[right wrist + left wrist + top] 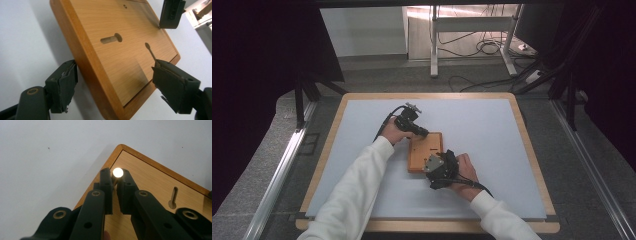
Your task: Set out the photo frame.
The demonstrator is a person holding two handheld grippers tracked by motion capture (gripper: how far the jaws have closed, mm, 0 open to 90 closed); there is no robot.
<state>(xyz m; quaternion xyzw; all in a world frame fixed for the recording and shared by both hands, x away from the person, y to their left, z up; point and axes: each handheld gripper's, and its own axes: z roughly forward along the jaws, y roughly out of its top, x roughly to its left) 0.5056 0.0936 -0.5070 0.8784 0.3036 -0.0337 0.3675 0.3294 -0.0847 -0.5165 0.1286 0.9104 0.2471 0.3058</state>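
White sleeves come in from the bottom of the high view, each hand carrying a tool over a wooden board [422,152] that lies back-up near the middle of the pale surface [492,130]. In the right gripper view the right tool [113,86] stands wide open, one jaw outside the board's raised edge on the surface side and the other over the recessed panel, by a thin slot; the pads do not press the wood yet. Two keyhole slots show in that panel. The left tool [115,192] is at the far corner of the board, jaws nearly together and pinched on a small pin [117,173] with a bright round head, which stands just inside the frame's corner. The step in hand looks like work on the pin at that corner, setting it in or drawing it out, while the right tool comes to steady the board. Which of the two it is cannot be told. The next move likely calls for the right tool to close across the near edge and hold the board flat, so that the left can push or pull straight along the pin without tilting it or sliding the board.
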